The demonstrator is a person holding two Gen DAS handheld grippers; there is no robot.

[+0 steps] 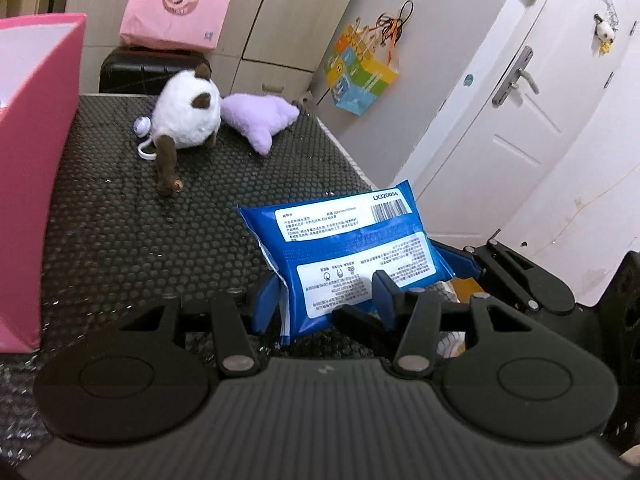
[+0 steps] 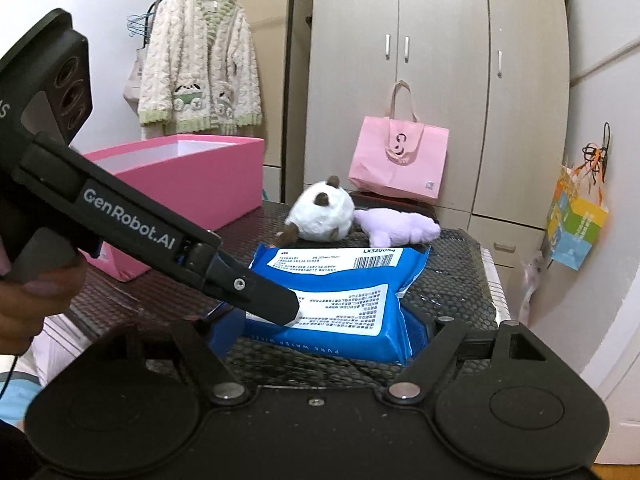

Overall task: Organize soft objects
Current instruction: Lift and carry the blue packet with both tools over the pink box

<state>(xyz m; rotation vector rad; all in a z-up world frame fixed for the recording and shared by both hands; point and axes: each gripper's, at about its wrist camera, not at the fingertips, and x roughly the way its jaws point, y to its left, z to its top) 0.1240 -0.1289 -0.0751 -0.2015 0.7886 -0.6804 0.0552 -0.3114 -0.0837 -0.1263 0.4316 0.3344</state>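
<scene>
A blue wet-wipe pack (image 1: 352, 256) lies on the black dotted mat (image 1: 120, 232). My left gripper (image 1: 324, 300) is shut on the pack's near corner, one finger on top and one under it. My right gripper (image 2: 320, 328) holds the same pack (image 2: 340, 296) from the other side, its blue fingers against the pack's two ends. The left gripper's finger (image 2: 256, 292) shows across the right wrist view. A white and brown plush (image 1: 186, 116) and a purple plush (image 1: 260, 118) lie at the far end of the mat, also in the right wrist view (image 2: 320, 212) (image 2: 400, 226).
A pink open box (image 1: 32, 140) (image 2: 192, 176) stands at the mat's left side. A pink tote bag (image 1: 178, 4) rests on a black case behind the table. A wardrobe, a white door (image 1: 520, 120) and a colourful hanging bag (image 1: 360, 72) are to the right.
</scene>
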